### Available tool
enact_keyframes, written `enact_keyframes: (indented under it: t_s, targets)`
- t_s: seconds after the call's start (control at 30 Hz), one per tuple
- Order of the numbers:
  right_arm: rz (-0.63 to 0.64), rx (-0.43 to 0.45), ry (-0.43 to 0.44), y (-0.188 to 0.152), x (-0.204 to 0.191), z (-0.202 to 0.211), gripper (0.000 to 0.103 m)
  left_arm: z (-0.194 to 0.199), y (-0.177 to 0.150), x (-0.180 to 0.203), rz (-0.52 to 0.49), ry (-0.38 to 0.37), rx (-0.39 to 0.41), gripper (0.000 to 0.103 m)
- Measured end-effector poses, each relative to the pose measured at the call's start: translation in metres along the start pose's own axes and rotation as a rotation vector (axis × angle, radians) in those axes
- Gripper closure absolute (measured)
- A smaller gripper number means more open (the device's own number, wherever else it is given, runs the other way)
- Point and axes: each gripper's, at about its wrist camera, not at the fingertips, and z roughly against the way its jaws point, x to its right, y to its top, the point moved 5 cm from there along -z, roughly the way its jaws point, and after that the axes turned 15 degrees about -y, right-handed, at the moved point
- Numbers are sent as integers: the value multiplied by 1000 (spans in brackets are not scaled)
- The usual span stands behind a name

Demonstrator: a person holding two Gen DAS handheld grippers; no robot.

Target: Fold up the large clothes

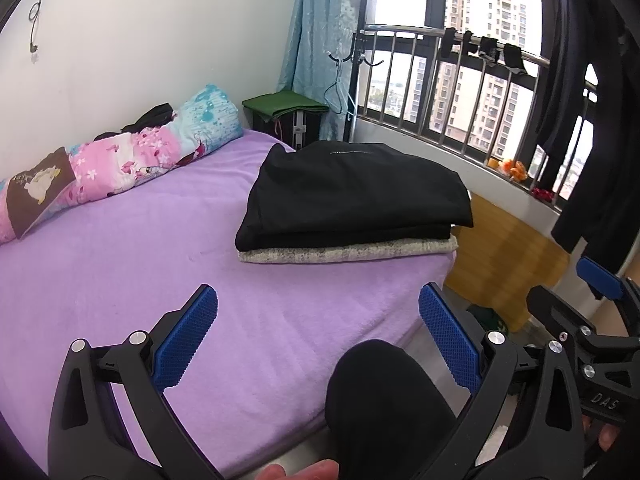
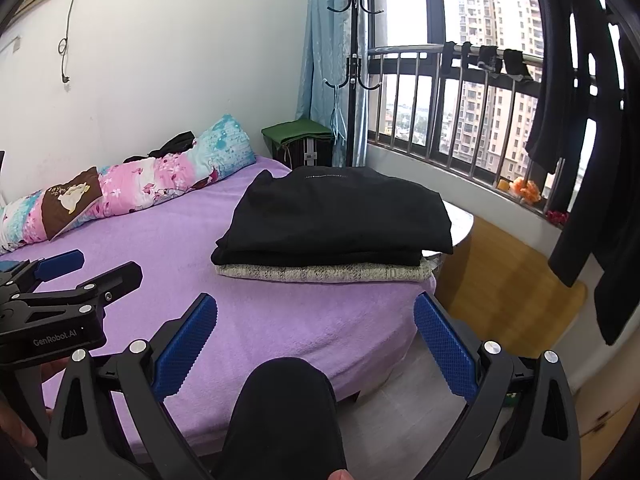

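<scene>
A folded black garment (image 1: 356, 192) (image 2: 340, 212) lies on top of a folded grey knit (image 1: 348, 251) (image 2: 324, 272), stacked near the far right corner of the purple bed (image 1: 140, 264) (image 2: 304, 320). My left gripper (image 1: 318, 336) is open with nothing between its blue pads, held back from the stack over the bed's near edge. My right gripper (image 2: 316, 340) is open too and holds nothing. In the left wrist view the right gripper shows at the right edge; in the right wrist view the left gripper shows at the left edge.
A patterned quilt roll (image 1: 116, 164) (image 2: 124, 192) lies along the white wall. A person's black-clad knee (image 1: 380, 404) (image 2: 284, 412) rises between the fingers. Dark clothes (image 1: 592, 120) (image 2: 588, 120) hang at the railed window. A wooden stool (image 1: 504, 264) stands beside the bed.
</scene>
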Motion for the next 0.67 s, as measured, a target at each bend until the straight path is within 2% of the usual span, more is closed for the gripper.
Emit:
enact_keyframes:
  t_s: [0.67]
  targets:
    - [6, 1, -6, 0, 0, 2, 6, -3, -2, 5, 4, -16, -12, 6]
